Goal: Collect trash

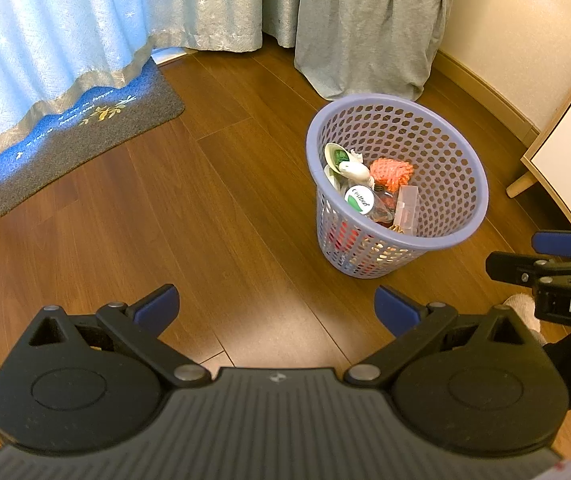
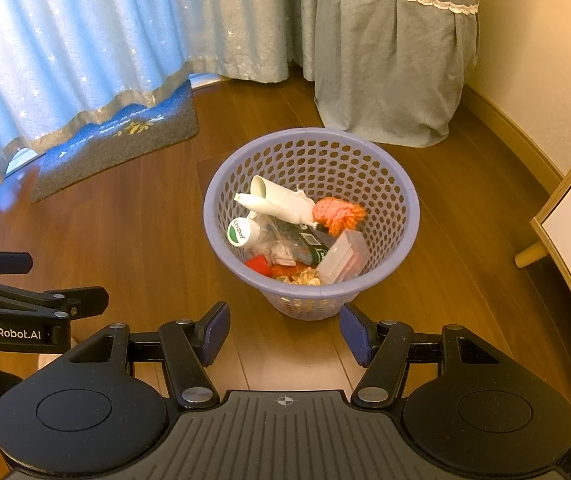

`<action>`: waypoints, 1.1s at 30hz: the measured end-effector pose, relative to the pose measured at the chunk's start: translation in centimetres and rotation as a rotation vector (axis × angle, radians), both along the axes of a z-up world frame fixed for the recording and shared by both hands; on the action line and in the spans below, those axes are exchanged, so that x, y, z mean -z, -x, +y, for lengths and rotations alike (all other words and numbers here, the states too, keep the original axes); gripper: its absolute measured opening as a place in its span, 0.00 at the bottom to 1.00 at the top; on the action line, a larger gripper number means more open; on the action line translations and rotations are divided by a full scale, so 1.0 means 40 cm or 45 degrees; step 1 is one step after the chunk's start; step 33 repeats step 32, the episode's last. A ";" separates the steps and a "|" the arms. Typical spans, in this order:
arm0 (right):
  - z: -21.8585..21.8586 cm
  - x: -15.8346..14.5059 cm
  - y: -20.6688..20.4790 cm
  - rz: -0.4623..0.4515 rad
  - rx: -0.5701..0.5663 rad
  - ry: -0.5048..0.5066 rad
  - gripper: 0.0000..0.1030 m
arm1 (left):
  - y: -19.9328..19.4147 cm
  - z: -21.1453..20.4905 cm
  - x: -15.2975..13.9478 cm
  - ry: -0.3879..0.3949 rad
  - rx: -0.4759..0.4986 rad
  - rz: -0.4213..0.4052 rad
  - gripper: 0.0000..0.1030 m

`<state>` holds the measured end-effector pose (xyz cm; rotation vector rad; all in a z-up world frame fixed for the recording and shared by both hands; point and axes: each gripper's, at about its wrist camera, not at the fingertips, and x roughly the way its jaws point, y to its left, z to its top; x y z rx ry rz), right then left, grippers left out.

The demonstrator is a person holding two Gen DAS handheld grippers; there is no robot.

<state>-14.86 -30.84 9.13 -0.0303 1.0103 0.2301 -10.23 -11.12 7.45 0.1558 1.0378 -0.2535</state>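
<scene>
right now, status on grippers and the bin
Left gripper open, empty. Right gripper open, empty. Bin upright on floor, trash inside. Nothing in the way.

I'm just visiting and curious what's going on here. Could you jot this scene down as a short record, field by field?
place: room corner with wooden floor, curtains, doormat
bin: lilac mesh basket, upright on the floor
contents: white paper tube, orange net, green-and-white cap, clear plastic box, crumpled scraps
left gripper: open, empty
right gripper: open, empty, just short of the basket
loose trash on floor: none in view
</scene>
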 end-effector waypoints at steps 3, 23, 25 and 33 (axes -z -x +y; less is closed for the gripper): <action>0.000 0.000 0.000 0.000 -0.002 0.001 0.56 | 0.000 0.000 0.000 0.000 0.000 0.000 0.99; 0.001 0.000 0.000 -0.001 -0.001 0.002 0.56 | -0.002 0.001 -0.001 -0.003 -0.002 -0.002 0.99; 0.003 0.001 0.002 0.000 -0.002 0.001 0.56 | -0.002 0.002 -0.001 -0.002 -0.001 -0.001 0.99; 0.006 0.000 0.006 -0.002 -0.004 0.001 0.56 | -0.002 0.008 -0.012 0.023 -0.021 -0.032 0.99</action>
